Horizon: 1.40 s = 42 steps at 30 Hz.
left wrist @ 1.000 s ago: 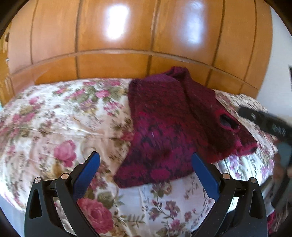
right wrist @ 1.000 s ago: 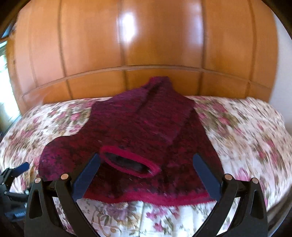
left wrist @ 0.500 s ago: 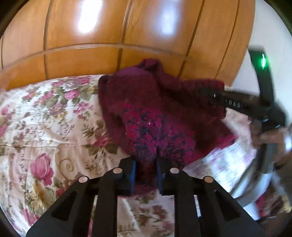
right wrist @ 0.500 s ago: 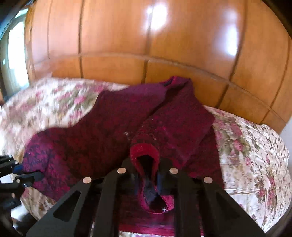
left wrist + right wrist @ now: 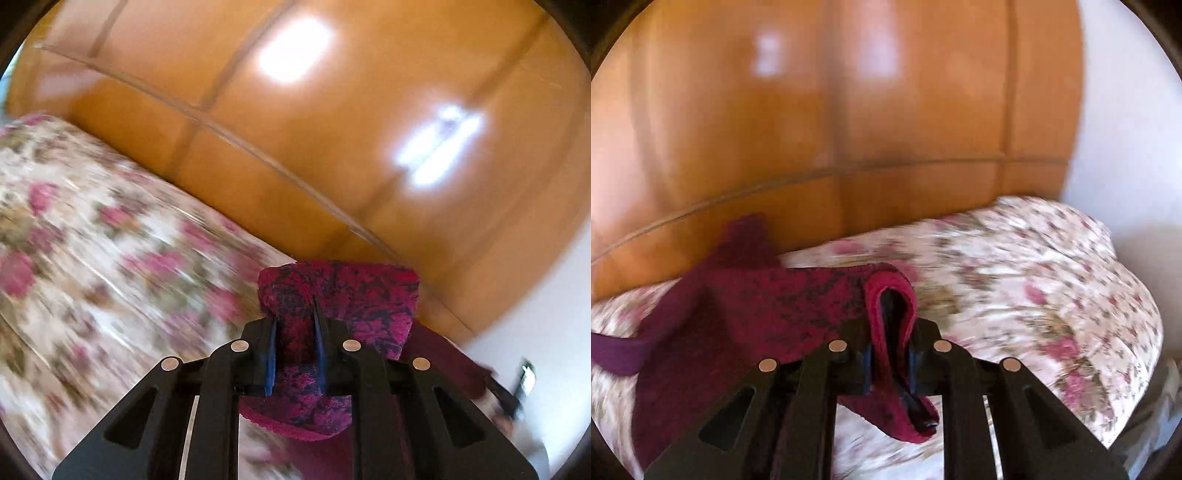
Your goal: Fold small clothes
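A small dark red knitted sweater (image 5: 746, 314) lies partly on the floral bedspread (image 5: 1034, 280) and is lifted at its near end. My left gripper (image 5: 294, 325) is shut on the sweater's bottom corner (image 5: 343, 295), held above the bed. My right gripper (image 5: 892, 332) is shut on the red-trimmed sleeve cuff (image 5: 882, 295). The rest of the sweater trails left toward the headboard in the right wrist view. Both views are motion-blurred.
A glossy wooden headboard (image 5: 295, 129) rises behind the bed and also shows in the right wrist view (image 5: 812, 110). A white wall (image 5: 1126, 110) is at the right. The bedspread (image 5: 92, 240) extends left in the left wrist view.
Both grippers closed on the sweater's near edge and then lifted it off the bed toward the headboard. The views tilted and blurred with the motion.
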Motion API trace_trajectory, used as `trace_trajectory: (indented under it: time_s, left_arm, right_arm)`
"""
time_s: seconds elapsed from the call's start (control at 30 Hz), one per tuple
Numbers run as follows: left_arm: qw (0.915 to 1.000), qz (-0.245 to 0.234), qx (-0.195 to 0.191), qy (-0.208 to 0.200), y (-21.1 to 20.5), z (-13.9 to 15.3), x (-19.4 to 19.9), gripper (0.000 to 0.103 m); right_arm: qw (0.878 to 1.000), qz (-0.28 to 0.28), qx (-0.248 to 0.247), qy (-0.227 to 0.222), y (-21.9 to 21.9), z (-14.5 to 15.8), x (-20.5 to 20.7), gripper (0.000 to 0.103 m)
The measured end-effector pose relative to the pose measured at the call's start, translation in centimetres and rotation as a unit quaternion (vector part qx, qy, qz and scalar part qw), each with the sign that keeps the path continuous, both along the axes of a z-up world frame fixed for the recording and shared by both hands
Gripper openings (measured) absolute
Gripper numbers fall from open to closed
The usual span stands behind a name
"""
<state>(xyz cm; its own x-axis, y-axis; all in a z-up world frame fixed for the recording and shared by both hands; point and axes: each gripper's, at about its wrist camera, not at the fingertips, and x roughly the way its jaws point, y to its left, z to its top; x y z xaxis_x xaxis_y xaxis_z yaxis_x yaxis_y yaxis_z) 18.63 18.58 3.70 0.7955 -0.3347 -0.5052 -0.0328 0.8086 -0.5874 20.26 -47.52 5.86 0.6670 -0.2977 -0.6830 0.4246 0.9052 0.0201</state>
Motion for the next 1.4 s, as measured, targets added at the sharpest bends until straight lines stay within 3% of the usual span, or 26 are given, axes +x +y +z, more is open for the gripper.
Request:
trace_trajectory:
  time_s: [0.2,0.27,0.37,0.4,0.43,0.5,0.63,0.73,0.87,0.97,1.07,1.1,1.17,1.23,1.27,1.3,1.33,1.4]
  left_arm:
    - [0.9947,0.089,0.014,0.050,4.2,-1.2,7.3,0.015]
    - [0.9898,0.121,0.017,0.074,5.7,-1.7,9.3,0.021]
    - [0.9831,0.157,0.011,0.093,7.6,-2.1,10.3,0.056]
    - [0.9813,0.170,0.014,0.089,8.4,-2.5,10.3,0.078]
    - [0.9798,0.183,0.015,0.079,8.8,-2.6,9.9,0.088]
    - [0.9790,0.192,0.006,0.068,9.3,-2.4,8.4,0.088]
    - [0.9878,0.136,0.000,0.075,7.8,-4.2,5.8,0.088]
    - [0.9949,0.038,-0.025,0.090,4.1,-7.3,2.6,0.088]
    - [0.9824,-0.076,-0.099,0.139,-1.9,-13.2,-2.4,0.088]
    - [0.9750,-0.111,-0.138,0.134,-4.9,-15.4,-4.9,0.088]
    - [0.9732,-0.120,-0.160,0.112,-7.0,-15.5,-5.7,0.088]
    - [0.9720,-0.121,-0.168,0.111,-7.7,-15.6,-5.7,0.088]
    - [0.9721,-0.132,-0.161,0.108,-9.5,-15.5,-5.4,0.077]
    - [0.9700,-0.154,-0.149,0.116,-10.8,-15.2,-4.9,0.042]
    - [0.9694,-0.162,-0.135,0.125,-11.8,-15.5,-4.4,0.032]
    - [0.9696,-0.167,-0.124,0.128,-12.2,-15.4,-4.2,0.023]
    - [0.9702,-0.166,-0.116,0.133,-12.5,-15.0,-4.3,0.018]
    - [0.9711,-0.162,-0.118,0.130,-12.1,-13.6,-4.3,0.015]
  right_arm:
    - [0.994,-0.101,-0.006,0.038,-7.5,-2.1,3.0,0.012]
    - [0.992,-0.120,-0.004,0.046,-9.3,-2.8,3.7,0.013]
    - [0.990,-0.132,-0.011,0.057,-10.3,-3.7,4.0,0.034]
    - [0.990,-0.129,-0.014,0.055,-10.3,-3.9,3.7,0.050]
    - [0.991,-0.126,-0.014,0.051,-10.2,-3.9,3.5,0.071]
    - [0.992,-0.118,-0.024,0.044,-9.3,-3.8,2.3,0.077]
    - [0.997,-0.058,0.021,0.036,-6.5,-4.6,-0.6,0.084]
    - [0.994,0.016,0.091,0.053,-3.1,-6.2,-3.1,0.084]
    - [0.967,0.104,0.214,0.095,1.9,-9.8,-6.5,0.084]
    - [0.952,0.136,0.249,0.116,4.6,-11.3,-8.4,0.079]
    - [0.943,0.155,0.267,0.125,6.0,-12.2,-9.4,0.073]
    - [0.943,0.158,0.265,0.125,6.6,-12.3,-9.7,0.072]
    - [0.942,0.162,0.266,0.124,7.1,-12.4,-9.7,0.064]
    - [0.942,0.173,0.259,0.127,7.7,-12.5,-9.4,0.050]
    - [0.941,0.181,0.256,0.129,8.1,-12.3,-9.2,0.045]
    - [0.940,0.186,0.254,0.130,8.2,-12.2,-9.2,0.033]
    - [0.941,0.193,0.247,0.132,8.7,-11.8,-9.2,0.026]
    - [0.943,0.209,0.226,0.123,9.7,-10.3,-9.7,0.022]
